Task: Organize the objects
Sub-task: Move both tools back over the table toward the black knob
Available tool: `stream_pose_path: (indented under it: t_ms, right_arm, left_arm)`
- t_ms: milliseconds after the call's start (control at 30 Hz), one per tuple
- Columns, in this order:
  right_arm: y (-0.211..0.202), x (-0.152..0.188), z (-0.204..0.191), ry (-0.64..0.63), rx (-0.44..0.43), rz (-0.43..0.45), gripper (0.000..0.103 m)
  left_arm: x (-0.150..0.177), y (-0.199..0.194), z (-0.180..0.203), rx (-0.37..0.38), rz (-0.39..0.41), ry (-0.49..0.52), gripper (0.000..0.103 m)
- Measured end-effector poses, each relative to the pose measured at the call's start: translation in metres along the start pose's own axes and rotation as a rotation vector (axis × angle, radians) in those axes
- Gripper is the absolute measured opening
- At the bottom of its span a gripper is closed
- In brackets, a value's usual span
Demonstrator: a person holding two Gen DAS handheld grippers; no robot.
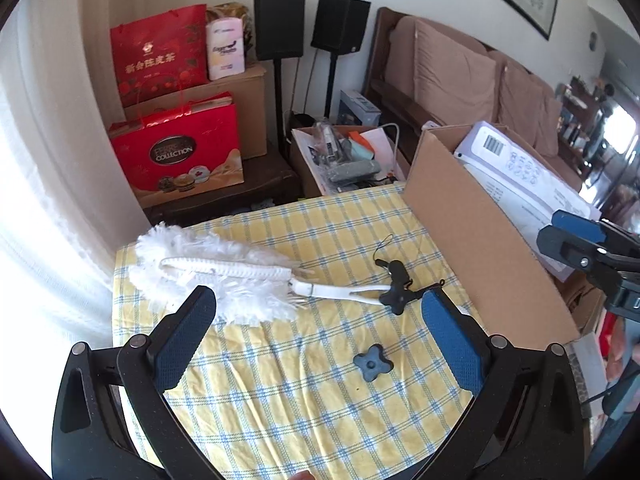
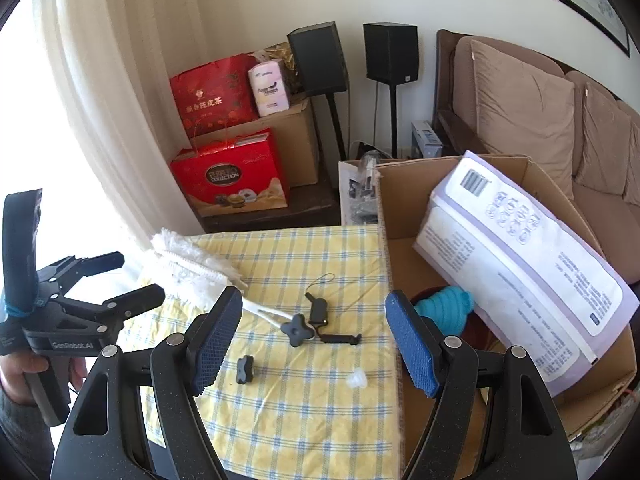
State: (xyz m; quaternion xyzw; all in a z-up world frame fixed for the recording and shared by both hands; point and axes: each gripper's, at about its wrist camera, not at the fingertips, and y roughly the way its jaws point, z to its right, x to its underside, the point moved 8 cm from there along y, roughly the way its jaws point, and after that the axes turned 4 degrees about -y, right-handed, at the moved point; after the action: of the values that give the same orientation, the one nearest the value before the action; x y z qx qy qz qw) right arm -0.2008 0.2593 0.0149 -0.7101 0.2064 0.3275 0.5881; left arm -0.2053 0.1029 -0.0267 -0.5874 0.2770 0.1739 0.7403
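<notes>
A white fluffy duster [image 1: 212,272] lies across the far left of the yellow checked tablecloth [image 1: 304,412], its handle pointing right. Beside the handle end sit a black star knob [image 1: 394,298] and a black key-like piece on a cord [image 1: 394,268]. A second star knob [image 1: 372,366] lies nearer. My left gripper [image 1: 318,320] hovers open above the cloth, nothing between its blue pads. My right gripper [image 2: 316,336] is also open and empty, above the knob [image 2: 296,330] and a small black knob [image 2: 245,369]. An open cardboard box [image 2: 390,240] stands at the right.
In the box lean a large white package [image 2: 520,256] and a blue ribbed thing [image 2: 444,300]. A small white crumpled bit [image 2: 356,380] lies on the cloth. Behind the table are red gift bags [image 1: 180,152], speakers on stands, another filled box [image 1: 340,156] and a brown sofa.
</notes>
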Motion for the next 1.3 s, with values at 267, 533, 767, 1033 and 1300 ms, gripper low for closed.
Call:
stream_pose_path:
  t_ms: [267, 533, 767, 1033, 1300]
  right_arm:
    - [0.025, 0.000, -0.022, -0.040, 0.013, -0.016, 0.076]
    - [0.061, 0.013, -0.038, -0.073, 0.015, -0.086, 0.079]
    - [0.092, 0.033, -0.045, -0.093, 0.023, -0.147, 0.085]
    - [0.116, 0.049, -0.034, -0.093, 0.020, -0.205, 0.092]
    - [0.136, 0.057, -0.028, -0.065, -0.012, -0.263, 0.089]
  left_arm:
    - [0.011, -0.007, -0.028, -0.012, 0.012, -0.067, 0.103]
    - [0.022, -0.009, -0.046, -0.056, 0.036, -0.097, 0.103]
    - [0.041, -0.002, -0.050, -0.026, 0.036, -0.134, 0.103]
    - [0.072, 0.020, -0.029, 0.039, 0.006, -0.104, 0.103]
    - [0.102, 0.055, 0.011, 0.077, -0.025, -0.031, 0.103]
